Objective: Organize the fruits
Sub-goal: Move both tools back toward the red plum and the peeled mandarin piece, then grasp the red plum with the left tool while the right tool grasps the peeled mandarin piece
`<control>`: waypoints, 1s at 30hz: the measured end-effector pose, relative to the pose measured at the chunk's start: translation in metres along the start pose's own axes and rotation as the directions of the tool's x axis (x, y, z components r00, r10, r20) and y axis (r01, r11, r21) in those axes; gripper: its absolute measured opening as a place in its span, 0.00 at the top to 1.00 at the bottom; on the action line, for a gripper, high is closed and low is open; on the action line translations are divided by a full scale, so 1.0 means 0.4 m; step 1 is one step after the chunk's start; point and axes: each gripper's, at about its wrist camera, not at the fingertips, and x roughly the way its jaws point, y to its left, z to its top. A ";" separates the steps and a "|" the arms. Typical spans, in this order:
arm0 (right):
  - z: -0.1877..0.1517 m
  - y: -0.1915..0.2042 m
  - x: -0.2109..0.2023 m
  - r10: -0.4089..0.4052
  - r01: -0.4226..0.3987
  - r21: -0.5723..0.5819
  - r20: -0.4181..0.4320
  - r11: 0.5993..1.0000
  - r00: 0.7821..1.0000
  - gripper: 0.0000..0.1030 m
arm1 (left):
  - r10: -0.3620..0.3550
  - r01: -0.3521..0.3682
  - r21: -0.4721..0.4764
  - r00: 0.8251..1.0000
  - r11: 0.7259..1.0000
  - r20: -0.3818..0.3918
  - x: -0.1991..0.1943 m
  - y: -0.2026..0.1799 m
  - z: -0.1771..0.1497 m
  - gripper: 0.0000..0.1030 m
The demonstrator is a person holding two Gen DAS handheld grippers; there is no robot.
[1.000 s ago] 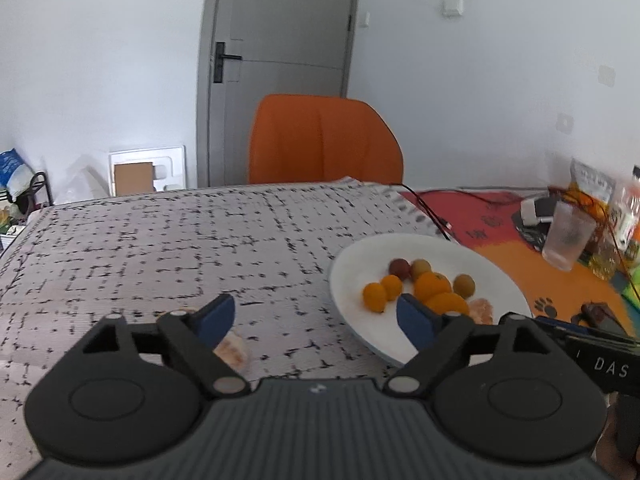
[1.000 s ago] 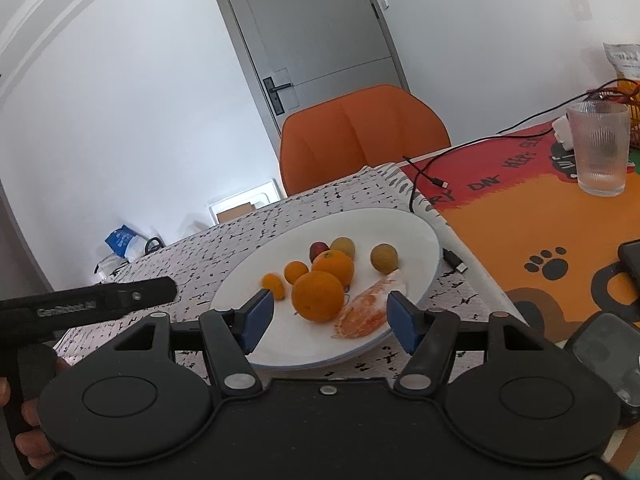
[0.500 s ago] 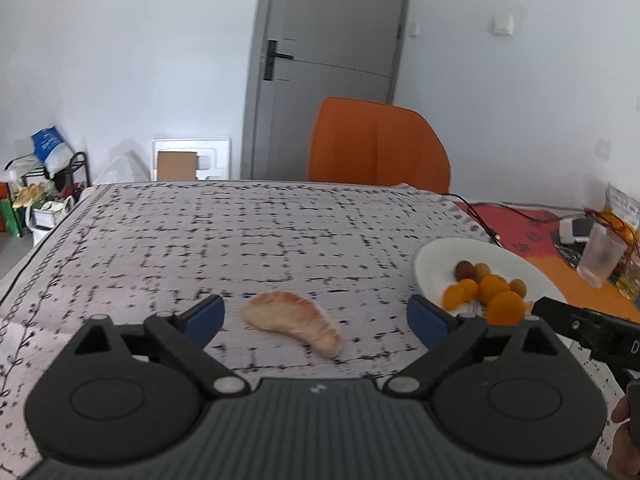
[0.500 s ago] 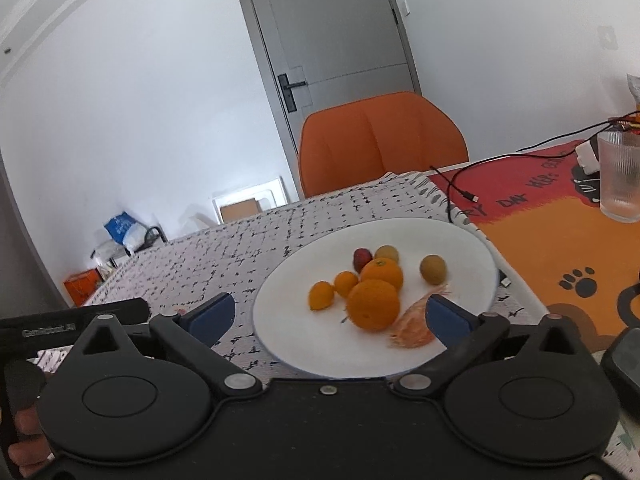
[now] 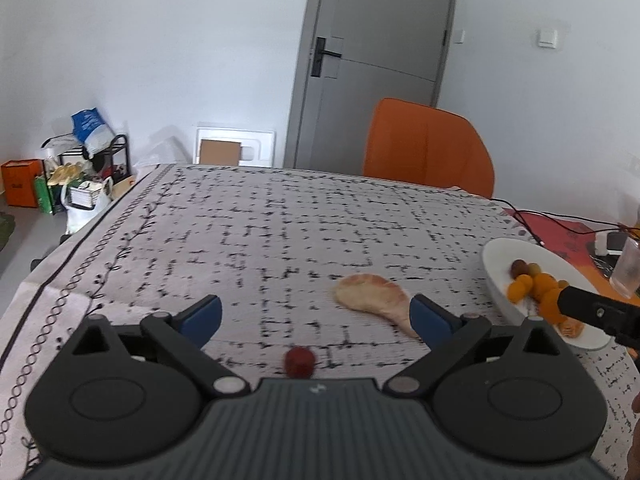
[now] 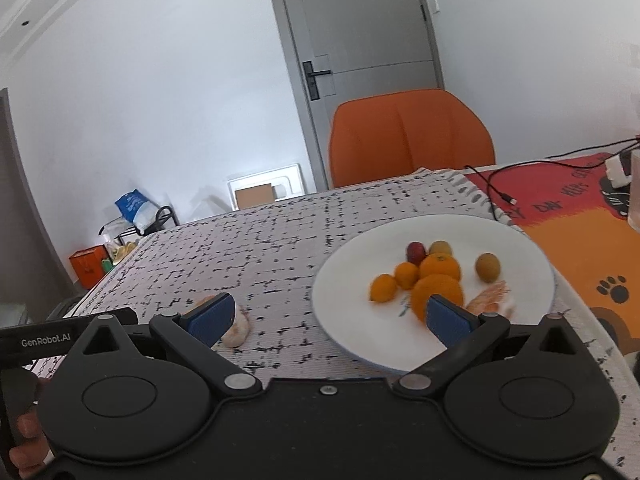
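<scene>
At the bottom centre of the left view a small red fruit (image 5: 299, 362) is half hidden behind the gripper body, a glass (image 5: 629, 268) is cut by the right edge, and the fruit on the plate (image 6: 532, 248) is blurred.

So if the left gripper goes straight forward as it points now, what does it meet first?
Probably the small dark red fruit, which lies on the tablecloth just ahead of the open left gripper, roughly centred between its fingers. The peeled segment sits farther, toward the right finger. Depth is unclear.

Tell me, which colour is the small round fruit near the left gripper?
Dark red fruit; the left wrist view shows it best.
</scene>
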 end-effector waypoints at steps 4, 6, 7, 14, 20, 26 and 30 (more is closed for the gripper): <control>0.001 0.033 0.007 0.023 -0.023 -0.021 -0.005 1.000 1.000 0.00 | 0.013 -0.013 -0.010 1.000 1.000 0.005 -0.007 0.031 -0.002 0.04; 0.000 0.046 0.009 0.042 -0.042 -0.029 -0.002 0.999 0.999 0.00 | 0.017 -0.017 -0.014 1.000 1.000 0.007 -0.010 0.047 -0.003 0.04; -0.002 0.053 0.011 0.054 -0.054 -0.032 -0.001 0.998 0.999 0.00 | 0.016 -0.016 -0.017 1.000 1.000 0.005 -0.011 0.054 -0.004 0.04; -0.015 0.084 0.037 0.093 -0.094 -0.054 -0.016 0.994 0.995 0.00 | 0.021 -0.021 -0.008 1.000 1.000 -0.013 0.005 0.074 -0.021 0.06; -0.023 0.099 0.059 0.112 -0.114 -0.071 -0.033 0.991 0.993 0.00 | 0.007 -0.008 -0.008 0.998 1.000 -0.057 0.041 0.071 -0.042 0.19; -0.027 0.108 0.079 0.127 -0.130 -0.079 -0.048 0.988 0.991 0.00 | -0.012 0.010 -0.016 0.995 1.000 -0.095 0.067 0.068 -0.056 0.37; -0.033 0.118 0.101 0.135 -0.139 -0.080 -0.054 0.987 0.989 0.00 | 0.006 -0.006 0.007 0.995 1.000 -0.097 0.075 0.057 -0.068 0.70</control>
